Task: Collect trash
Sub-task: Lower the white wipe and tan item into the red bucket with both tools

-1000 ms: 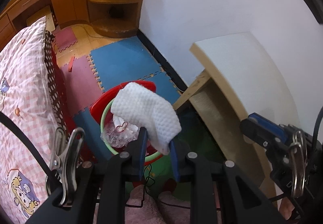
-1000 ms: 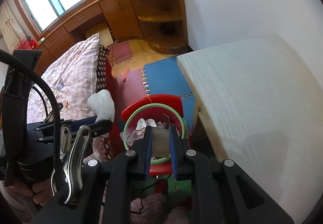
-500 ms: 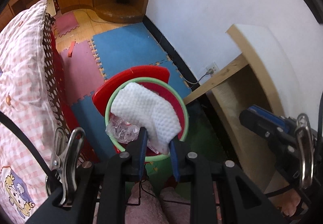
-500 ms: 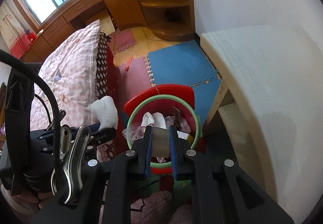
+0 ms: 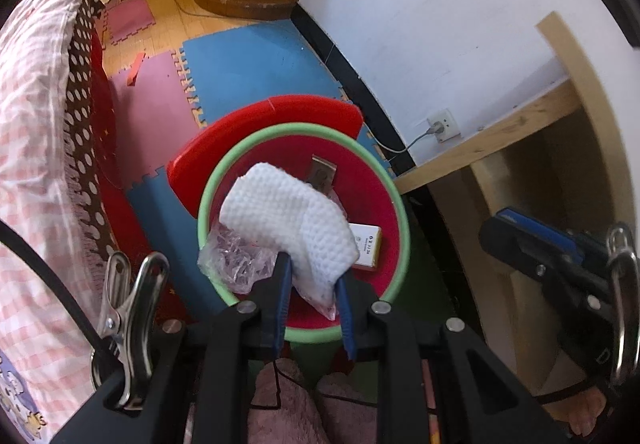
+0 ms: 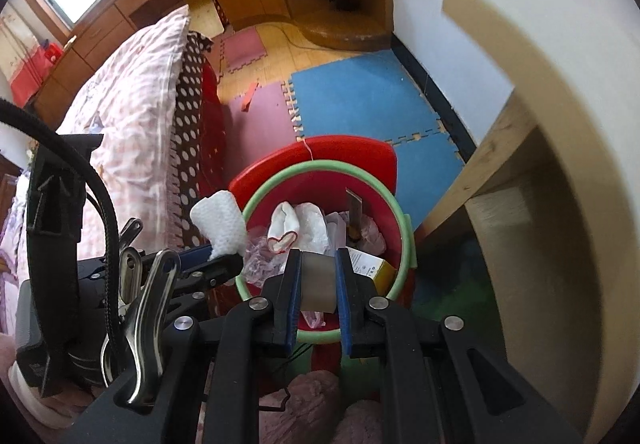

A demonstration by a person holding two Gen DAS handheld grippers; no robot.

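Left wrist view: the left tool (image 5: 310,280) is clamped on a white wipe (image 5: 288,220), pads pressing its lower corner, so the wipe stands up from the fingers and fans out over the bin (image 5: 402,220). The bin is red inside with a green rim and sits on the floor mat (image 5: 256,64), between the bed (image 5: 36,148) and the desk (image 5: 516,124). The wipe hangs directly over the bin's mouth, toward the rim's near-left part, above a crumpled clear bag (image 5: 236,260). A small box (image 5: 366,246) and a brown scrap (image 5: 322,174) lie inside already.

In the right wrist view the right tool (image 6: 318,280) is closed on a flat grey-brown piece (image 6: 318,280), held upright between the pads with its long axis running along the fingers. This piece also sits over the bin (image 6: 406,236), close to the near rim. From here the left tool (image 6: 212,256) shows at the bin's left edge, its wipe (image 6: 218,220) partly outside the rim on the bed side, so how far over the rim the wipe sits is not certain between the two views.

Both tools point steeply down at the bin, so the drop is the step in hand. The relation that matters is straight below: the bin lies under each tool rather than ahead of it. The right piece looks safely inside the rim. The wipe is the doubtful one; a small shift toward the desk side would likely centre it before letting go, since a light wipe may drift or catch on the rim.
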